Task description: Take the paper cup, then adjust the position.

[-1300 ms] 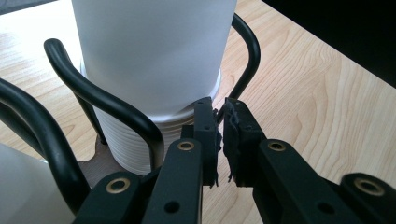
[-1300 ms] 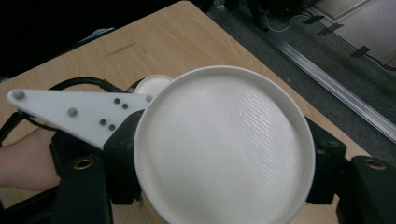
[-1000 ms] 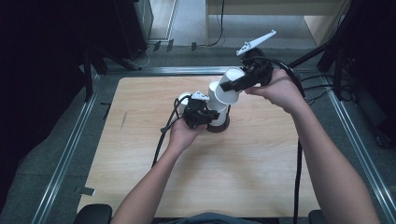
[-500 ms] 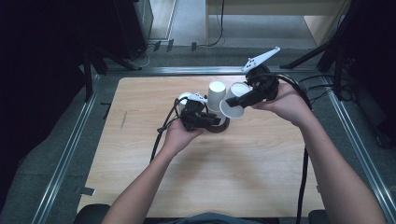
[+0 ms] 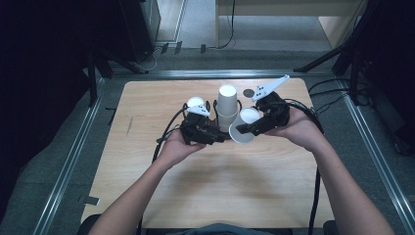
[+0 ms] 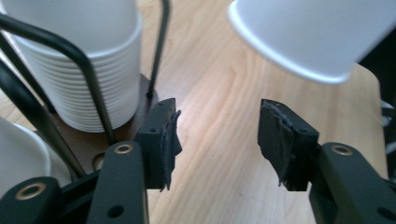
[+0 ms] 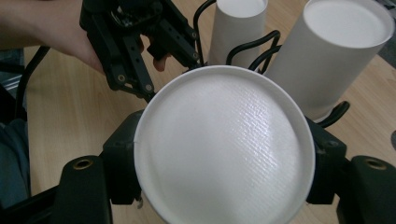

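The table [image 5: 147, 196] carries 1 wire cup holder [image 6: 84, 70] near its 12 o'clock edge, with 1 stack of upside-down paper cups [image 5: 227, 105] seated in it (the left gripper view shows many nested rims [image 6: 88, 93], too many to count reliably). In the right gripper view a 2nd upside-down column of cups [image 7: 341, 56] stands at 2 o'clock of the one you hold; whether it sits in the same holder, I cannot tell.

Your right gripper [image 5: 254, 128] is clamped on 1 loose cup [image 5: 243, 126], held tilted just off the stack's 4 o'clock side, its mouth facing back toward you. Your left gripper [image 5: 215, 134] sits at the stack's 8 o'clock; its jaws have just been opening and now stand about half apart with nothing between the pads [image 6: 170, 140], bare wood showing through the gap.

What could go wrong:
- The thin cup wall may buckle or slip if your right grip tightens or twists (paper gives little warning).
- Your 2 grippers are close together; swinging the cup past the left one could knock it loose.
- The left jaw nearest the holder stands just beside a wire upright, so a sideways nudge could shove or tip the holder and its stack.
- Letting go while the cup is tilted would likely let it roll.
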{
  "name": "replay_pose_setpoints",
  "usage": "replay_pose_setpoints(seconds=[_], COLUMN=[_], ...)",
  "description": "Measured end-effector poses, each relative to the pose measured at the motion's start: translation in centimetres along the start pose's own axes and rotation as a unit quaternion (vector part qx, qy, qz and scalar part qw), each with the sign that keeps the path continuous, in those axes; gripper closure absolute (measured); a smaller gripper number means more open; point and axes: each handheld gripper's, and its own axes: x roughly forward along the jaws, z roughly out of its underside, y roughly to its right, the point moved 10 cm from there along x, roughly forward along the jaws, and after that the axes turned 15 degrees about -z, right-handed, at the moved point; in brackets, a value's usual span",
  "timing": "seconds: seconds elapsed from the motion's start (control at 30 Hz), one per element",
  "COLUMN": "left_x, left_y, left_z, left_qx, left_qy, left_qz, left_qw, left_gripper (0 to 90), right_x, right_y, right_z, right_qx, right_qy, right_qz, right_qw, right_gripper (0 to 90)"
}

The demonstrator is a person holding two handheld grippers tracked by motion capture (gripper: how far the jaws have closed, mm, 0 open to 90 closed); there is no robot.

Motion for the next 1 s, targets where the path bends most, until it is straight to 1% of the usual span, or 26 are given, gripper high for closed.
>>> replay_pose_setpoints(seconds=[0.03, 0.07, 0.17, 0.3, 0.37, 0.4, 0.43, 0.47, 0.53, 0.6, 0.7, 0.83, 0.87, 0.9, 0.97, 1.0], left_x=[-0.3, -0.5, -1.1, -1.7, -1.9, -1.9, -2.0, -2.0, -2.1, -2.3, -2.4, -2.5, -2.5, -2.5, -2.4, -2.4], left_y=[0.2, 0.3, 0.4, 0.5, 0.6, 0.5, 0.6, 0.6, 0.6, 0.8, 0.9, 1.1, 1.1, 1.1, 1.1, 1.2], left_z=[0.1, 0.3, 0.8, 1.3, 1.5, 1.5, 1.6, 1.7, 1.9, 2.2, 2.5, 2.8, 2.9, 3.0, 3.1, 3.1], left_qx=[0.006, 0.011, 0.021, 0.02, 0.022, 0.023, 0.021, 0.018, 0.015, 0.018, 0.026, 0.025, 0.025, 0.03, 0.033, 0.033], left_qy=[0.003, 0.003, 0.004, 0.003, 0.005, 0.006, 0.006, 0.007, 0.007, 0.007, 0.008, 0.006, 0.007, 0.006, 0.003, 0.004], left_qz=[0.004, 0.006, 0.011, 0.026, 0.029, 0.028, 0.032, 0.036, 0.041, 0.049, 0.053, 0.064, 0.065, 0.063, 0.062, 0.065], left_qw=[1.0, 0.9999, 0.9997, 0.9994, 0.9993, 0.9993, 0.9993, 0.9992, 0.999, 0.9986, 0.9982, 0.9976, 0.9976, 0.9976, 0.9975, 0.9973], left_gripper=[46.2, 42.6, 40.9, 40.0, 39.1, 39.1, 38.7, 36.1, 34.8, 30.5, 25.8, 20.1, 20.1, 17.6, 16.7, 16.4], right_x=[0.0, 0.4, 0.9, 1.7, 2.4, 2.4, 2.5, 3.0, 3.2, 3.5, 3.9, 4.4, 4.6, 5.0, 5.2, 5.4], right_y=[0.0, -0.2, -0.4, -0.6, -0.8, -0.8, -0.8, -0.9, -1.0, -1.2, -1.2, -1.3, -1.3, -1.5, -1.5, -1.6], right_z=[0.0, 0.4, 0.9, 1.6, 2.0, 2.0, 2.1, 2.4, 2.6, 2.9, 3.2, 3.5, 3.5, 3.6, 3.6, 3.6], right_qx=[0.0, -0.002, 0.0, 0.001, -0.001, -0.001, -0.002, 0.0, 0.0, 0.002, 0.006, 0.009, 0.008, 0.007, 0.008, 0.008], right_qy=[0.0, 0.002, 0.005, 0.004, 0.001, 0.001, 0.001, -0.001, -0.002, -0.003, 0.0, 0.004, 0.005, 0.006, 0.005, 0.008], right_qz=[0.0, -0.006, -0.012, -0.02, -0.022, -0.022, -0.025, -0.029, -0.03, -0.035, -0.039, -0.044, -0.046, -0.048, -0.049, -0.05], right_qw=[1.0, 1.0, 0.9999, 0.9998, 0.9997, 0.9997, 0.9997, 0.9996, 0.9995, 0.9994, 0.9992, 0.999, 0.9989, 0.9988, 0.9987, 0.9987], right_gripper=[31.0, 31.0, 31.0, 31.0, 31.0, 31.0, 30.9, 30.9, 30.9, 30.9, 30.9, 30.9, 30.9, 30.9, 30.9, 30.9])
